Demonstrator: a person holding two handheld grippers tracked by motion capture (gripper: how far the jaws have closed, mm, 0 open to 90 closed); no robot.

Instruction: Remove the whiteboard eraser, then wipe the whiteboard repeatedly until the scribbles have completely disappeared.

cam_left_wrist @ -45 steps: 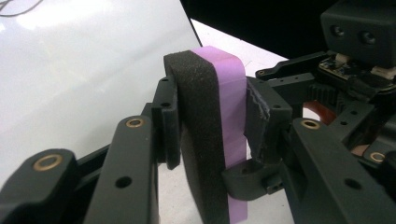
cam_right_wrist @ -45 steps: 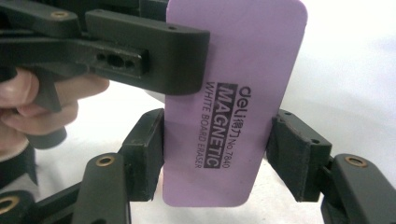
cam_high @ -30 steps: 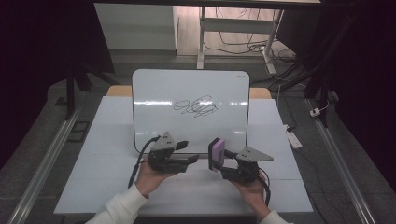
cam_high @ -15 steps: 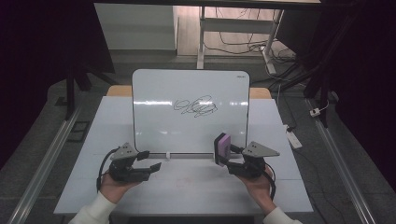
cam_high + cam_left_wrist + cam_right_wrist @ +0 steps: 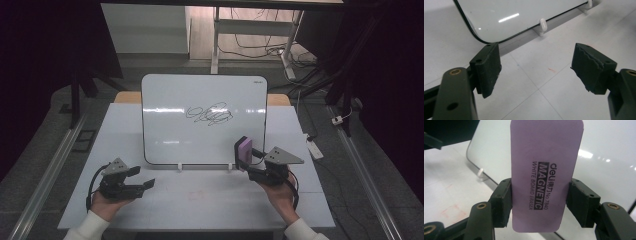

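Note:
A whiteboard (image 5: pixel 200 107) stands upright on small white feet at the middle of the white table, with a black scribble (image 5: pixel 210 113) on it. My right gripper (image 5: pixel 248 161) is shut on a purple whiteboard eraser (image 5: pixel 243 151), held upright just in front of the board's lower right corner. In the right gripper view the eraser (image 5: pixel 546 170) fills the gap between both pads. My left gripper (image 5: pixel 142 180) rests low over the table at the front left, pointing right. Its jaws have just been opening and stand wide with nothing between them (image 5: pixel 536 72).
The white table (image 5: pixel 200 200) has bare room in front of the board. A faint red mark (image 5: pixel 196 196) lies on the tabletop between my hands. Metal rails run along both sides on the floor. A power strip (image 5: pixel 314 148) lies off the table's right edge.
My left gripper has moved left and down, away from the eraser and the right gripper, and its jaws have spread. The right gripper with the eraser has hardly moved.

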